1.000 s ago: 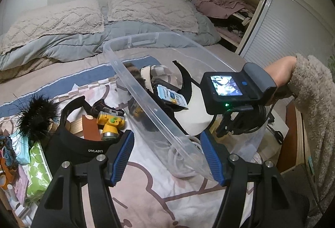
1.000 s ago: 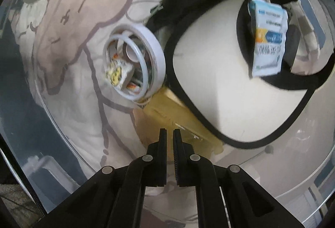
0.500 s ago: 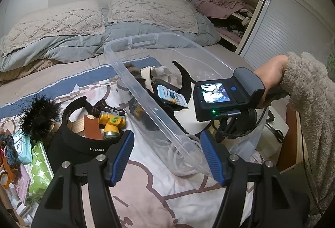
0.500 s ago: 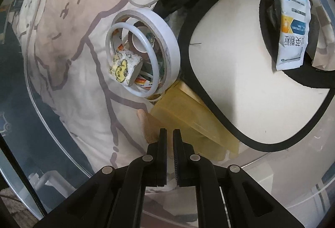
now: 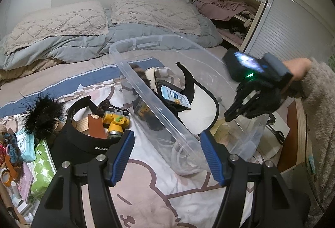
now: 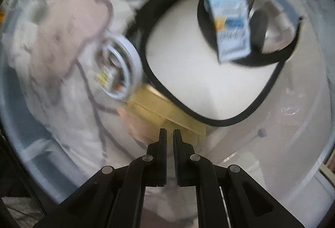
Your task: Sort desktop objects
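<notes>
Your left claw (image 5: 166, 152) hangs spread over the bed (image 5: 62, 73), its blue pads either side of the near wall of the clear plastic bin (image 5: 159, 108) but touching nothing; your right claw (image 6: 170, 133) points down into that bin from above, pressed together and pinching nothing, its picture smeared by motion. Inside the bin lie a white visor with a black edge (image 6: 209, 73), a blue-and-white packet (image 6: 232, 29) resting across the visor's band, a roll of white tape (image 6: 123, 68) with small bits nested in its centre, and a yellowish flat block (image 6: 165, 112) just below the right claw's tips, touching the visor's rim. Outside the bin, on the patterned bedspread (image 5: 146, 186), sit a black visor (image 5: 83, 144) holding a yellow toy camera (image 5: 115, 121), and a black feathery puff (image 5: 43, 115) further left; your fleece sleeve (image 5: 320, 112) shows at the right edge.
</notes>
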A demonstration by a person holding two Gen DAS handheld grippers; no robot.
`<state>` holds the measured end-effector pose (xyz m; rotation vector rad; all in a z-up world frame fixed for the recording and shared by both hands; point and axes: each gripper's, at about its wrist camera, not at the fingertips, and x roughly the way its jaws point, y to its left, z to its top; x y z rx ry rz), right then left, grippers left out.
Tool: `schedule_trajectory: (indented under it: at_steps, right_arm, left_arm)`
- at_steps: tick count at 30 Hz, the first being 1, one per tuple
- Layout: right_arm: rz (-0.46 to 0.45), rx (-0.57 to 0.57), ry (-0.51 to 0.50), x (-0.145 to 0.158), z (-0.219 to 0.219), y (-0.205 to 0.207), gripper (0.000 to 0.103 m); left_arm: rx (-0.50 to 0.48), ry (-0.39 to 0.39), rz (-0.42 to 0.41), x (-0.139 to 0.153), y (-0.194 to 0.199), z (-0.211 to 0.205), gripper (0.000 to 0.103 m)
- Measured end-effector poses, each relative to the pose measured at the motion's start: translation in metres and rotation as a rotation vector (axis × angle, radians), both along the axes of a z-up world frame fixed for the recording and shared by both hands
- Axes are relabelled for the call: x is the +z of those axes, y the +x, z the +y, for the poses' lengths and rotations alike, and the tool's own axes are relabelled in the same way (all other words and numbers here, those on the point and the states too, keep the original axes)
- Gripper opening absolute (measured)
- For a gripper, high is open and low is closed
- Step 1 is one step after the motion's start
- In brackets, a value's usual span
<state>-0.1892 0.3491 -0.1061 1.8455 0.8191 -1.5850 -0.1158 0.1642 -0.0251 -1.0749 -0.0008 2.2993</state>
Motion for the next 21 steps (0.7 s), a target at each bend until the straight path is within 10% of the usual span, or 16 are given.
schedule_trajectory:
  at_steps: [15,18,21]
  right_arm:
    - [0.511,-0.348,-0.209,0.049,0.036,0.047,0.014]
    - [0.558,-0.439,-0.311,0.058,0.042,0.059,0.061]
    - [0.63,-0.487,-0.348,0.065,0.042,0.073,0.069]
  left_arm:
    - [0.001,-0.012,0.038,0.009,0.013,0.007,0.078]
    - [-0.001,-0.017,0.054,0.012,0.017,0.011,0.085]
    - [-0.001,-0.018,0.072,0.016,0.021,0.014,0.091]
